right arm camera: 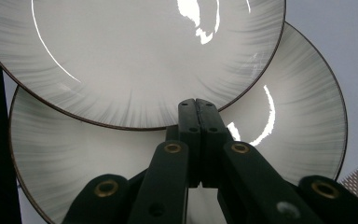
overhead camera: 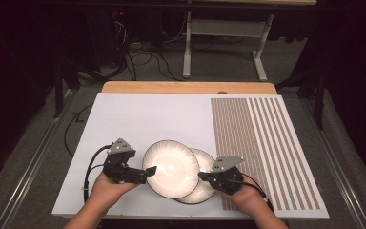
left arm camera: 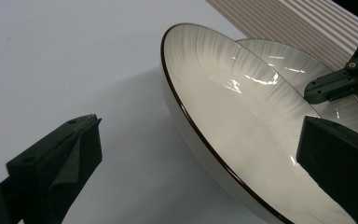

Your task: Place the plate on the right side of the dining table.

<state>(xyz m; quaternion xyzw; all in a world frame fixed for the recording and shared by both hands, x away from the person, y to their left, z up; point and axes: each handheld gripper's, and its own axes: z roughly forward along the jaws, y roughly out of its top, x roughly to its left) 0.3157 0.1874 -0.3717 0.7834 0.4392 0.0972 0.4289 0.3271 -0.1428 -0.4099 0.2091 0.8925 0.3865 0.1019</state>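
1. Two plates lie overlapped near the front edge of the counter (overhead camera: 124,114), on the white sheet just left of the striped mat (overhead camera: 267,143). The upper plate (overhead camera: 170,168) rests partly on the lower plate (overhead camera: 201,183), and in the left gripper view it sits tilted, its left rim raised off the sheet.
2. Both look like glazed ceramic: stiff, fairly heavy for their size, glossy and therefore likely slippery, and liable to chip or crack if knocked together or dropped.
3. The left gripper (overhead camera: 151,170) stands with its jaws wide apart, one jaw over the upper plate's face and the other below and outside its rim, straddling the rim without pressing on it.
4. The right gripper (overhead camera: 201,176) has its jaws pressed fully together with nothing between them; its tip rests over the lower plate just at the edge of the upper one.
5. The sensible hold is on the thin dark rim (left arm camera: 200,135), one jaw above and one beneath, pinched firmly because the glaze gives little friction.
6. Lifting should be slow and level, so the upper plate does not scrape or slide on the lower.
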